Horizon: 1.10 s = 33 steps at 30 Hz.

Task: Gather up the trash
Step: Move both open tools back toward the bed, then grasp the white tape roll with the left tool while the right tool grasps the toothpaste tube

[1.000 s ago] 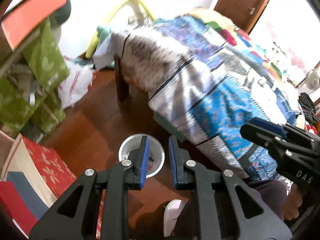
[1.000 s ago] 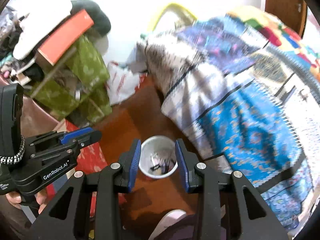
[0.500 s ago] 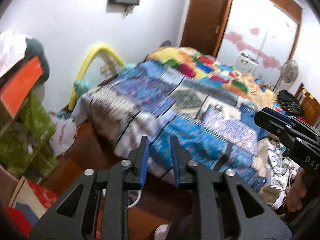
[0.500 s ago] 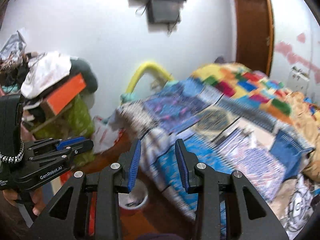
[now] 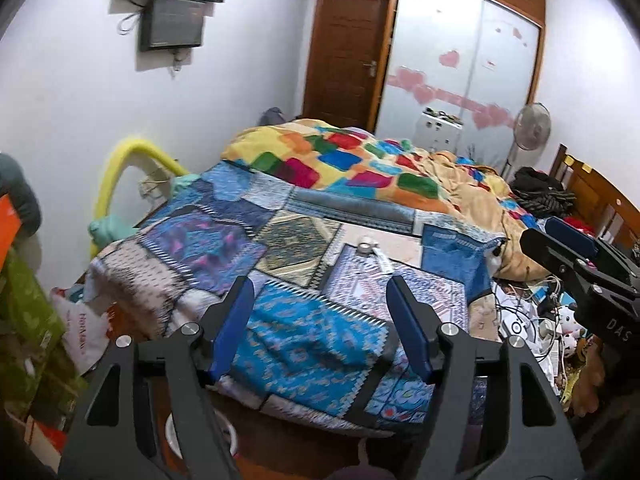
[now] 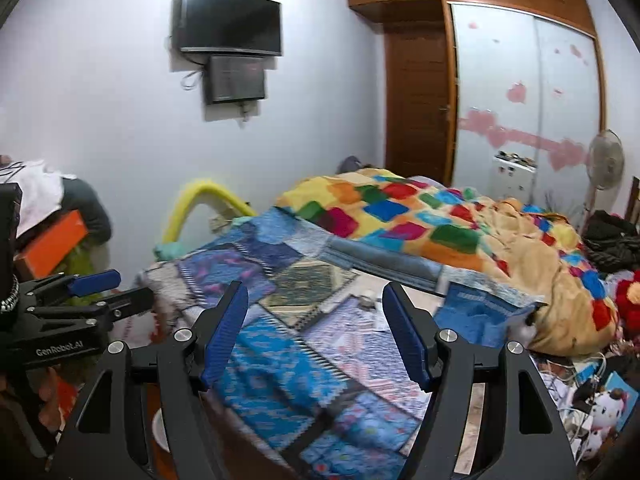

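1. Bed (image 5: 320, 248) fills the room's middle; blanket (image 5: 360, 160) heaped on its far half.
2. Two screens (image 6: 232, 44) on the wall left of the door (image 6: 416, 108).
3. Fan (image 6: 606, 160) stands right of the bed, before the wardrobe (image 6: 528, 92).
4. Bin (image 5: 176, 436) on the floor at the bed's near-left corner.

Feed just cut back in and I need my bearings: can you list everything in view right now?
Patchwork bedspread: one, blue, bed's near half.
Blanket: one, multicoloured, far half.
Small scraps: a few, white, on the bedspread.
Screens: two, black, wall-mounted.
Door: one, brown, far corner.
Fan: one, grey, by the wardrobe.
Bin: one, white, floor by the bed, mostly hidden.
Left gripper: open, empty.
Right gripper: open, empty.
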Each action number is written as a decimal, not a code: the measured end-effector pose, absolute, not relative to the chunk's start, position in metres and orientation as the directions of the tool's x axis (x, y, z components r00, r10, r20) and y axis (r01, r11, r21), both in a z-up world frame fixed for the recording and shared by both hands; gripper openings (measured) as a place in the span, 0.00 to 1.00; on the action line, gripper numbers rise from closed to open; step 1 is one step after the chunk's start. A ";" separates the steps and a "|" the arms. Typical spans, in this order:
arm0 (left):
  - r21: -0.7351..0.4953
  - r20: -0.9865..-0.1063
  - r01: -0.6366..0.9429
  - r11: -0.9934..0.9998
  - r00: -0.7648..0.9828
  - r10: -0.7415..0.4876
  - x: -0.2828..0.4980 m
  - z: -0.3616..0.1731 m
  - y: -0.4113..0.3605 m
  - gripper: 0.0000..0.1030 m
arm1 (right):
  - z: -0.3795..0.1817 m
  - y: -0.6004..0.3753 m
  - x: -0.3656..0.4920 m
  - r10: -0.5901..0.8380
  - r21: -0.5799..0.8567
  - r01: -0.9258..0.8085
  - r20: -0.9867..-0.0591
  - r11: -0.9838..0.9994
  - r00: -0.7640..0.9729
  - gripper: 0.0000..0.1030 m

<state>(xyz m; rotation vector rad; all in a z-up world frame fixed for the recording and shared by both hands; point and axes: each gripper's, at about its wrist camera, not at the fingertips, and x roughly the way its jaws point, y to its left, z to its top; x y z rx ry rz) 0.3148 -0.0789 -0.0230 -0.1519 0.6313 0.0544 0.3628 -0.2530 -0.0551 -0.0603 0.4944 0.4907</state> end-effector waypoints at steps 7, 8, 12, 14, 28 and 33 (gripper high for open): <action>-0.130 -0.617 -0.043 0.991 0.786 -0.047 0.368 -0.045 -0.098 0.66 | -0.076 -0.279 0.403 0.352 0.055 -0.379 -0.511 0.924 0.784 0.64; -0.131 -0.621 -0.037 0.991 0.782 -0.053 0.376 -0.048 -0.100 0.66 | -0.080 -0.282 0.408 0.344 0.056 -0.370 -0.519 0.927 0.783 0.64; -0.134 -0.643 -0.022 0.991 0.762 -0.070 0.412 -0.070 -0.105 0.66 | -0.102 -0.288 0.436 0.320 0.064 -0.345 -0.564 0.936 0.762 0.64; -0.140 -0.653 -0.018 0.990 0.754 -0.078 0.429 -0.081 -0.104 0.66 | -0.117 -0.288 0.454 0.310 0.070 -0.336 -0.592 0.939 0.744 0.64; -0.152 -0.725 0.003 0.988 0.680 -0.114 0.543 -0.180 -0.098 0.66 | -0.235 -0.268 0.575 0.304 0.147 -0.309 -0.772 0.940 0.558 0.64; -0.163 -0.742 0.008 0.987 0.658 -0.128 0.574 -0.210 -0.096 0.66 | -0.266 -0.252 0.609 0.312 0.148 -0.339 -0.805 0.929 0.504 0.64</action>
